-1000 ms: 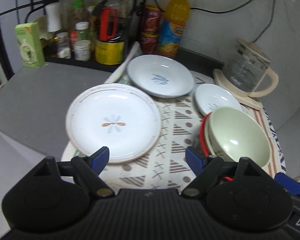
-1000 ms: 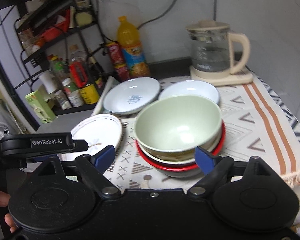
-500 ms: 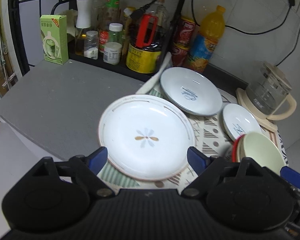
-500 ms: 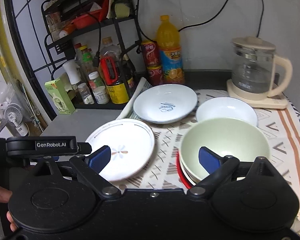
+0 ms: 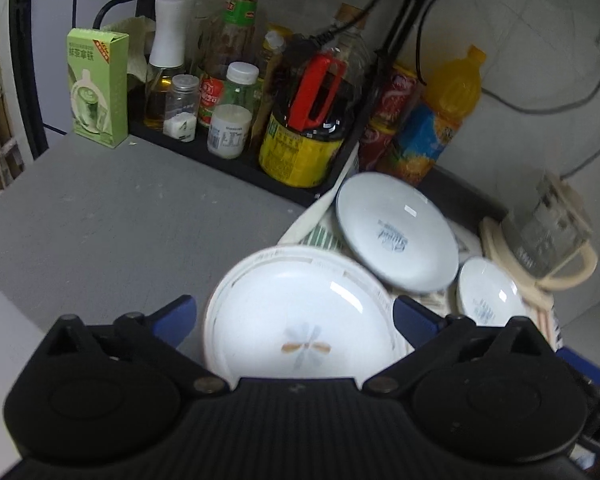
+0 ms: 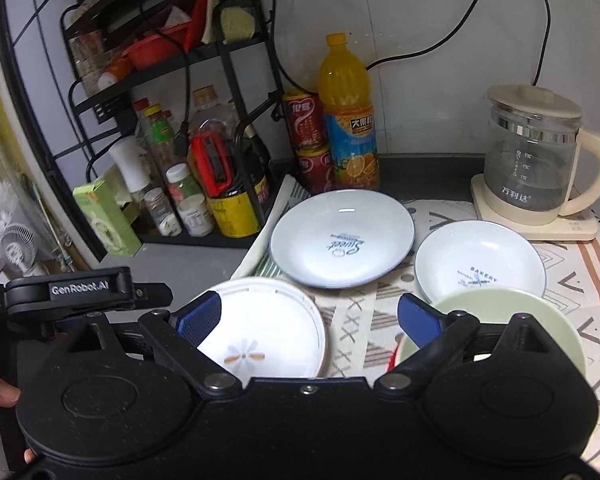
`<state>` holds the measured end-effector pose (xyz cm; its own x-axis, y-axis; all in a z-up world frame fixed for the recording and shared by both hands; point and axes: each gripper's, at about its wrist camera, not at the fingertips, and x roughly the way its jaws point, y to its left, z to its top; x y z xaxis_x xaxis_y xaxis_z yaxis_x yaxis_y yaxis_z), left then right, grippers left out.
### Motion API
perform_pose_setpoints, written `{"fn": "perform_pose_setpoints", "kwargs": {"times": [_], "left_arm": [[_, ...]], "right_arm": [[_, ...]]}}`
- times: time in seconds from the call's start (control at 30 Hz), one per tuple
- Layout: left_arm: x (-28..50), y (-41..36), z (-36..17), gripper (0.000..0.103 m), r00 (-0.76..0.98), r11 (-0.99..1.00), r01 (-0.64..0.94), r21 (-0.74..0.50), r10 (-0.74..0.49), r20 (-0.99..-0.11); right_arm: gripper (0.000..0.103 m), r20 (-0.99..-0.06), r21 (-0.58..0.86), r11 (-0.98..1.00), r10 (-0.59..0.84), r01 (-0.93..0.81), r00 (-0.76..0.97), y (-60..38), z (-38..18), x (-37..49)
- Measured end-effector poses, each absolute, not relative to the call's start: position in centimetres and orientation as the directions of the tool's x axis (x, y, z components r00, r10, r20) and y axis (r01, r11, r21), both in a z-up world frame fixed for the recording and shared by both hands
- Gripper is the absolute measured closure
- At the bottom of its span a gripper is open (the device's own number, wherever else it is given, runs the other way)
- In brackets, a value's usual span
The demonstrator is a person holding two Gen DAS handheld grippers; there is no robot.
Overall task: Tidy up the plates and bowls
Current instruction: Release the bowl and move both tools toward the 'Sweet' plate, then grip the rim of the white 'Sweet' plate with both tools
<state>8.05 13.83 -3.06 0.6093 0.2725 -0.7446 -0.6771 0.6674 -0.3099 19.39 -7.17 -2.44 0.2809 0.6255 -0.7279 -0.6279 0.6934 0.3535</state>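
A white plate with a flower motif lies on the patterned cloth's left end. My left gripper hovers over it, jaws opening wide, blue fingertips flanking the plate's rim without pressing on it. My right gripper stands open over the cloth between that flower plate and the bowl stack. The stack is a pale green bowl on top with a red rim below, by the right finger. Behind lie a blue-rimmed plate and a smaller deep plate.
A glass kettle sits at the back right on its base. An orange juice bottle, red cans and a black rack of bottles and jars line the back wall. A green box stands on the grey counter left of the cloth.
Both grippers moved left. The flower plate came between the left fingers, which spread wider. The bowl stack went from between the right fingers to beside the right one.
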Motion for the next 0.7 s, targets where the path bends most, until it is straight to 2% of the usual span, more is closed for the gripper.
{"fn": "perform_pose_setpoints", "kwargs": {"times": [0.33, 0.7], "left_arm": [[11.8, 17.0, -3.6, 0.000, 0.673, 0.679, -0.612, -0.405, 0.178, -0.718], [17.6, 18.1, -4.0, 0.000, 0.671, 0.769, -0.525, -0.365, 0.110, -0.733]], "right_arm": [[0.004, -0.758, 0.339, 0.768, 0.565, -0.543, 0.326, -5.1, -4.1, 22.5], [0.004, -0.763, 0.357, 0.821, 0.531, -0.446, 0.368, -3.9, -5.5, 25.4]]}}
